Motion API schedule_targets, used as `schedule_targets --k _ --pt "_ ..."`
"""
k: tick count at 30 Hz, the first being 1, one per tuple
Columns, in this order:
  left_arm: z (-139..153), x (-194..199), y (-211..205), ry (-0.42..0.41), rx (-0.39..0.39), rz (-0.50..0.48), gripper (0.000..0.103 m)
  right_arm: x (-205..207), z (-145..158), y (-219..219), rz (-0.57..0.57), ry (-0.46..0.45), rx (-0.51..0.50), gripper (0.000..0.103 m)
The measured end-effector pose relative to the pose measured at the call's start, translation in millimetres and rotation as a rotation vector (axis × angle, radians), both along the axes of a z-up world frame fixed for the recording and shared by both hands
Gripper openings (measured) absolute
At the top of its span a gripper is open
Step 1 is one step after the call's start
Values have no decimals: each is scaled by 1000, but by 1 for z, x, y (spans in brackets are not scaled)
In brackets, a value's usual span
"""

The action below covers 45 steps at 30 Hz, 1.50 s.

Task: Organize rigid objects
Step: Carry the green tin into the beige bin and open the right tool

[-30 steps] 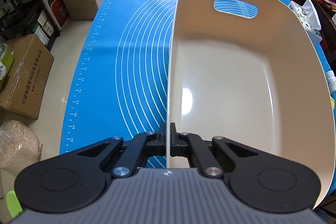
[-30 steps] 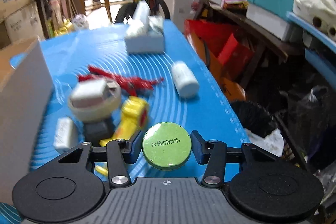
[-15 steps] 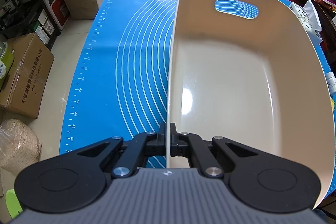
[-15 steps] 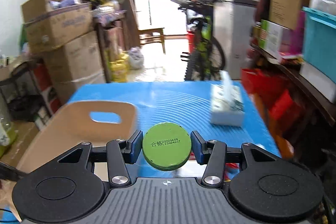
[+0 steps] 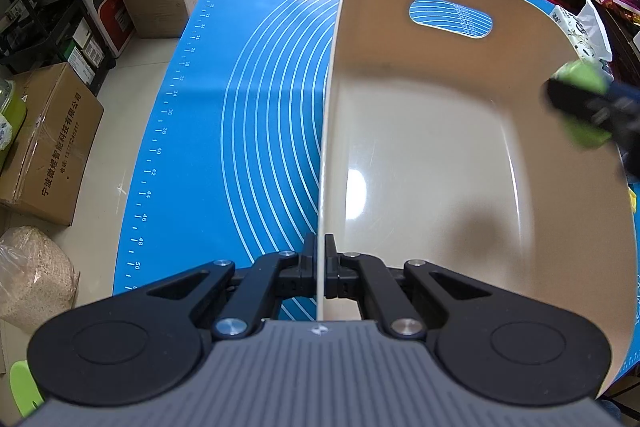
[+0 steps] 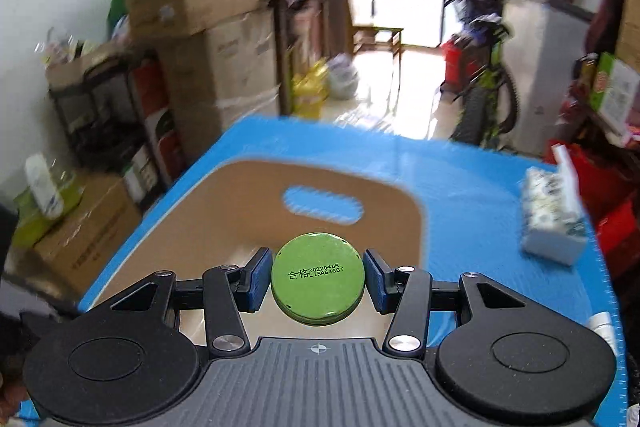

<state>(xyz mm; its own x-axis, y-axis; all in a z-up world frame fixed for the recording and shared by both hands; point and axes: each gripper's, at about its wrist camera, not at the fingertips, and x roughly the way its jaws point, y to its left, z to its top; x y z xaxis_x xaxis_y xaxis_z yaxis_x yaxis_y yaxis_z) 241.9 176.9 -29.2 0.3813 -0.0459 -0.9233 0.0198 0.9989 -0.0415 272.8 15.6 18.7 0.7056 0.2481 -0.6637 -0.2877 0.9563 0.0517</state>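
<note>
A beige plastic bin (image 5: 432, 131) with a handle slot stands on the blue mat (image 5: 256, 99). My left gripper (image 5: 320, 269) is shut on the bin's thin left wall, near its front corner. A round green tin (image 6: 318, 281) with printed black characters on its face sits between the blue pads of my right gripper (image 6: 318, 281), which is shut on it. In the right wrist view the tin hangs above the bin (image 6: 224, 211). In the left wrist view, blurred, the right gripper (image 5: 588, 107) with the green tin (image 5: 580, 77) comes over the bin's right rim.
A tissue box (image 6: 554, 219) stands on the mat to the right of the bin. Cardboard boxes (image 5: 48, 143) and a black rack (image 5: 44, 7) line the floor on the left. A bicycle (image 6: 486, 79) and shelves stand beyond the table's far end.
My right gripper has swung with the green tin from the clutter on the right of the mat to above the bin. It now shows in the left wrist view. The left gripper kept still.
</note>
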Motion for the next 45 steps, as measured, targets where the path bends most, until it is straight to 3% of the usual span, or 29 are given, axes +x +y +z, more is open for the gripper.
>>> schedule_targets --k 17,24,37,40,42,45 --pt "0 0 2 0 -7 5 3 16 -65 33 57 343 -122 55" --pt "0 1 0 -2 -4 6 3 21 -73 36 49 419 -148 55" --pt "0 2 1 -2 -6 5 3 9 -46 19 25 359 -41 65" --pt "0 2 1 -3 -9 5 3 5 -28 11 10 313 -9 67" --pt "-1 2 1 -3 -6 5 3 0 -14 5 -14 259 -12 74" --pt "-1 2 1 -3 -6 5 3 -7 3 -8 -29 191 -18 75"
